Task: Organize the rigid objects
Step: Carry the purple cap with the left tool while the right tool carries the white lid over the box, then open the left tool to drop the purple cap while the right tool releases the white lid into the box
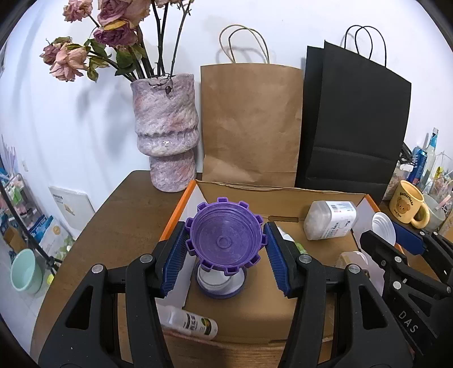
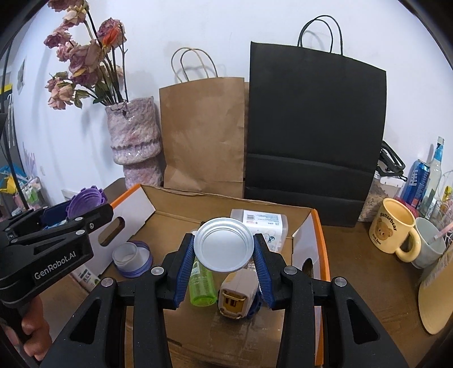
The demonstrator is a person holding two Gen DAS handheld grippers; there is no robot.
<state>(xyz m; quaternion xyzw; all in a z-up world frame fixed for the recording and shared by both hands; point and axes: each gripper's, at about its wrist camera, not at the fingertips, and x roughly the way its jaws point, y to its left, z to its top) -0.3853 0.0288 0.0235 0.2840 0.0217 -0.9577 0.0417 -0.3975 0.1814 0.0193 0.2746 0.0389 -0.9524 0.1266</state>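
On the brown table (image 1: 119,215) an open cardboard box (image 2: 226,202) serves as the collecting bin, already holding bottles and a purple-rimmed jar (image 2: 131,259). Above it, the left claw (image 1: 226,249) clamps a purple toothed lid (image 1: 226,236), probably that jar's cap; the right claw (image 2: 223,250) grips a white lid (image 2: 223,245), poised for dropping in.

You are looking through two bright, evenly lit fisheye views, sharp at centre. Soft shadows of the paper bag handles (image 1: 245,42) and dried roses (image 1: 93,36) fall on the white wall (image 1: 283,22). Edges bow strongly, and dark vignettes fill the corners.
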